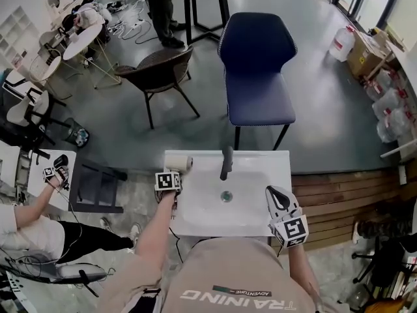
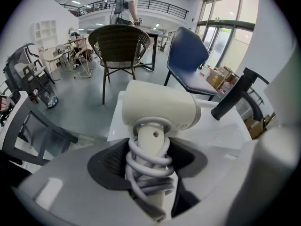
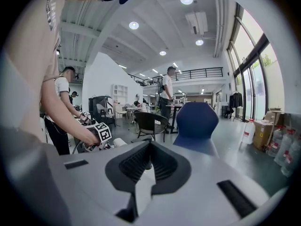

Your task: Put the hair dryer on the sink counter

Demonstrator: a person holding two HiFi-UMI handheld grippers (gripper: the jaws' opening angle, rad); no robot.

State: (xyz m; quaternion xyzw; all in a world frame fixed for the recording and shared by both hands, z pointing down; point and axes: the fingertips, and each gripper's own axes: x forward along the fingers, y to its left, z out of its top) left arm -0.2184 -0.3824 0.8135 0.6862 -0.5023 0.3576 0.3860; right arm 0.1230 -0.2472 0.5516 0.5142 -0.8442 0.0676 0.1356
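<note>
The cream hair dryer (image 1: 177, 162) lies at the far left corner of the white sink counter (image 1: 267, 163). In the left gripper view its barrel (image 2: 160, 109) points across the counter (image 2: 221, 132), and a grey cord is coiled round its handle. My left gripper (image 1: 172, 173) (image 2: 151, 157) is open, its jaws set wide on either side of the corded handle. My right gripper (image 1: 277, 195) (image 3: 149, 149) hovers over the counter's near right side, shut and empty. The black faucet (image 1: 226, 163) (image 2: 235, 98) stands between the two grippers.
Beyond the sink stand a blue chair (image 1: 257, 64) and a dark wicker chair (image 1: 159, 70). A black stool (image 1: 98, 186) and a person (image 1: 36, 230) holding another gripper are to the left. Water jugs (image 1: 342, 43) and boxes line the right wall.
</note>
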